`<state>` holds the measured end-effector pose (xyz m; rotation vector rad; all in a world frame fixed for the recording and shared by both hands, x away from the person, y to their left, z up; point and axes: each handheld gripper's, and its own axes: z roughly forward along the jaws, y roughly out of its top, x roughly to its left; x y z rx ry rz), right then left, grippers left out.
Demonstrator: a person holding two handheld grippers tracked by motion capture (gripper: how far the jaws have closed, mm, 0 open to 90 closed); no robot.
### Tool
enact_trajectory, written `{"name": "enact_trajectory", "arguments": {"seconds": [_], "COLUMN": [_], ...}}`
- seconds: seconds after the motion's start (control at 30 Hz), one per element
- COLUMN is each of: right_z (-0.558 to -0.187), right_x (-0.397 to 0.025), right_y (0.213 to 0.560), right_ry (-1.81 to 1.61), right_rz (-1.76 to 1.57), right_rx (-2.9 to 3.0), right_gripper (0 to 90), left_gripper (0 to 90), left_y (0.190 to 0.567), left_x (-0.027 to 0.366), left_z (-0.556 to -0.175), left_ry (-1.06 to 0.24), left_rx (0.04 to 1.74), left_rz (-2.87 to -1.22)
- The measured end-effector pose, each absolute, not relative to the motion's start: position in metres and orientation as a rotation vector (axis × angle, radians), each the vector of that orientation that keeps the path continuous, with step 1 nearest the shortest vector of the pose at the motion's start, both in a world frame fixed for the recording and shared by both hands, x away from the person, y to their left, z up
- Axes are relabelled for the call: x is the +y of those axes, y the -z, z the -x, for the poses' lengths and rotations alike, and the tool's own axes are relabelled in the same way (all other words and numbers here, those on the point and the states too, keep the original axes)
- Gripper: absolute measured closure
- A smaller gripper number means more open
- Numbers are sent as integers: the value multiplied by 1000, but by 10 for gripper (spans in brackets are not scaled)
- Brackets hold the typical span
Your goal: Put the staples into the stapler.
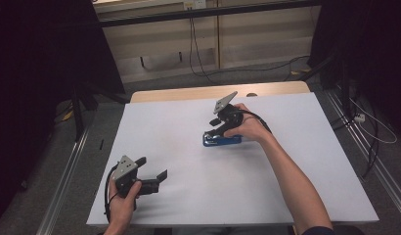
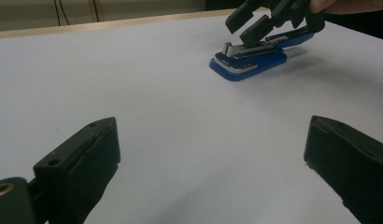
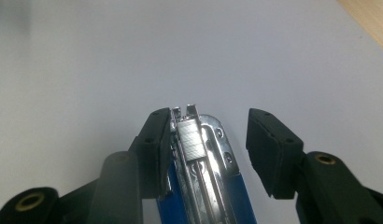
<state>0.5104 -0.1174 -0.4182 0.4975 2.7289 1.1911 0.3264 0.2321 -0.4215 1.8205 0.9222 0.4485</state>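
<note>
The blue stapler [image 1: 222, 140] lies on the white counter [image 1: 286, 186], right of its middle, and the right gripper [image 3: 208, 140] sits over its metal front end — fingers apart, one touching the stapler's side. The left gripper [image 2: 213, 154] hangs near the counter's near-left corner, well apart from the stapler, its fingers wide apart and holding nothing.

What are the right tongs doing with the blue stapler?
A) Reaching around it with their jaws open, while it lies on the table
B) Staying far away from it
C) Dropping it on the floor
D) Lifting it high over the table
A: the right tongs have their jaws spread on either side of the blue stapler, which lies on the white table.
</note>
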Motion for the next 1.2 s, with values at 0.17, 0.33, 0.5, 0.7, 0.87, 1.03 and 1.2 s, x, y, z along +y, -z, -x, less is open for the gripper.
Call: {"name": "enact_trajectory", "arguments": {"seconds": [0.17, 0.33, 0.5, 0.7, 0.87, 1.03, 1.2], "right_z": [-508, -505, -502, -499, -494, -490, -486], "right_x": [-118, -116, -117, -121, -121, -125, -133], "right_y": [420, 421, 420, 420, 421, 422, 420], "right_ry": [-1197, -1232, -1255, -1295, -1300, -1283, -1309], "right_rz": [-624, -709, -793, -864, -943, -987, -1015], "right_rx": [2699, 2650, 2611, 2546, 2483, 2432, 2377], "right_gripper": [331, 196, 127, 88, 74, 66, 57], "left_gripper": [38, 38, 37, 37, 38, 38, 37], "left_y": [421, 422, 422, 422, 422, 422, 423], "left_x": [232, 232, 232, 229, 232, 232, 231], "left_z": [-326, -327, -326, -325, -325, -325, -326], "left_ry": [-452, -450, -450, -446, -446, -448, -443], "left_rx": [921, 925, 924, 910, 927, 924, 926], "left_rz": [-1819, -1818, -1819, -1830, -1819, -1817, -1821]}}
